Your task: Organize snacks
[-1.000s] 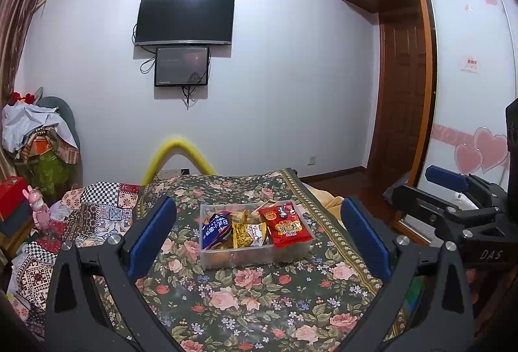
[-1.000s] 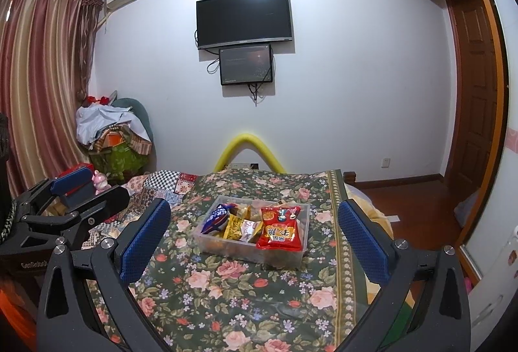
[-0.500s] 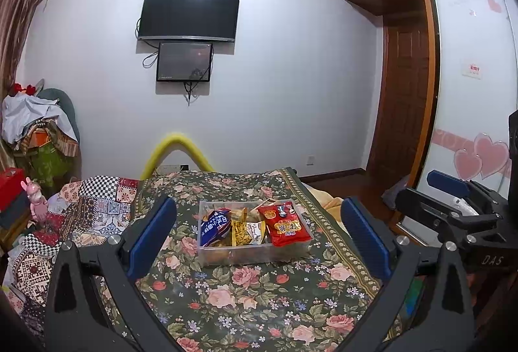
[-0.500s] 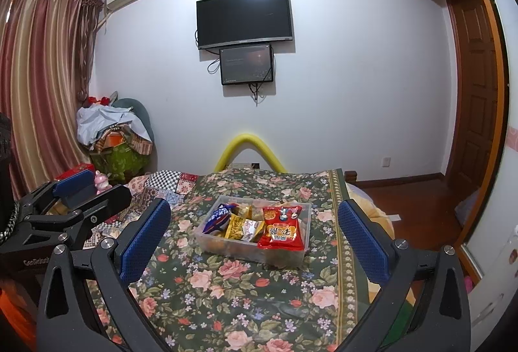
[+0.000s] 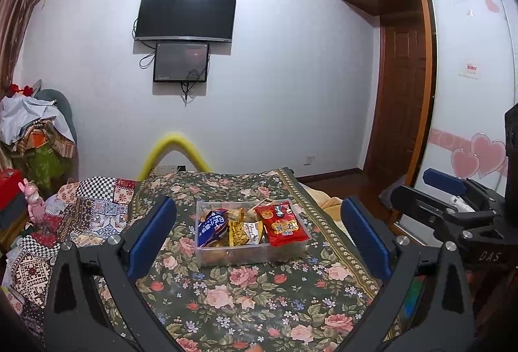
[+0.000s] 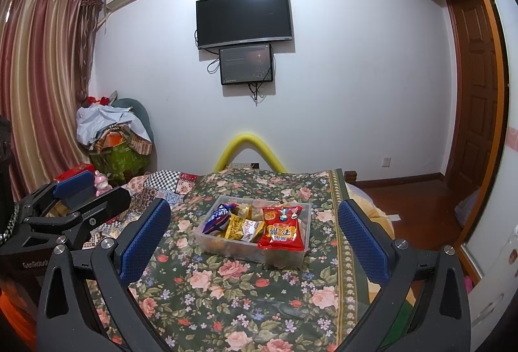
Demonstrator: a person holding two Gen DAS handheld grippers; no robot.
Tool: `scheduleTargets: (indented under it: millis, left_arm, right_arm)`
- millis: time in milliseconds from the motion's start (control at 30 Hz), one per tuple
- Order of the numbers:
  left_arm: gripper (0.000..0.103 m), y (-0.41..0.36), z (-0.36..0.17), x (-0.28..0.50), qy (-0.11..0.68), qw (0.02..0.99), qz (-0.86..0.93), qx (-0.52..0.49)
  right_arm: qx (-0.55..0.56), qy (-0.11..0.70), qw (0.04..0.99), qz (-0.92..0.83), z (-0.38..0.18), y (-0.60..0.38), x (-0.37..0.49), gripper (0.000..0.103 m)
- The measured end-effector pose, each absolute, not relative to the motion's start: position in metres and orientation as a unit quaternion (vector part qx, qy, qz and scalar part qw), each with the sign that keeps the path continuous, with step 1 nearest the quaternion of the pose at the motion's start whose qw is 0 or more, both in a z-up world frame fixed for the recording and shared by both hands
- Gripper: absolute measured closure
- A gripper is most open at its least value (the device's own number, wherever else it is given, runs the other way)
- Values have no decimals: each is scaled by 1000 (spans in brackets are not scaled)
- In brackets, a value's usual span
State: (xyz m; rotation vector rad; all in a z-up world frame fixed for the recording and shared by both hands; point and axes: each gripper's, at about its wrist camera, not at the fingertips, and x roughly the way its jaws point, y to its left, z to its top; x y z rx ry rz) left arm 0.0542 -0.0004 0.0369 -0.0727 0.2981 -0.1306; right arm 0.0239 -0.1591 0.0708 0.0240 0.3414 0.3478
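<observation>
A clear plastic box (image 5: 252, 255) (image 6: 278, 255) stands on the floral bedspread, holding a blue snack bag (image 5: 212, 227) (image 6: 220, 216), a yellow bag (image 5: 239, 232) (image 6: 238, 227) and a red bag (image 5: 281, 224) (image 6: 281, 229), the red one overhanging the rim. My left gripper (image 5: 257, 238) is open, held back from the box with nothing between its blue pads. Open too, my right gripper (image 6: 254, 242) frames the box from a distance. Each gripper shows in the other's view, the right gripper (image 5: 453, 200) at the right edge, the left gripper (image 6: 71, 200) at the left.
The floral bedspread (image 5: 246, 297) (image 6: 226, 297) covers a bed, with patchwork quilts (image 5: 81, 209) to its left. A yellow foam arch (image 5: 174, 151) stands behind the bed. A cluttered chair (image 6: 113, 138), curtains (image 6: 39, 77), wardrobe (image 5: 466, 77) and door (image 5: 401, 93) ring the room.
Both views have drifted slightly; the left wrist view tilted a little so the box sits lower in frame. Both grippers stay open, and the snacks in the box have not moved.
</observation>
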Motion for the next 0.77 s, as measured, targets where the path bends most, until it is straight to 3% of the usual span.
scheduleTargets:
  millis: [767]
  left_arm:
    - [0,0,33,55,155,985,-67,-35]
  right_arm:
    - [10,167,971,172,71,-157,23,0]
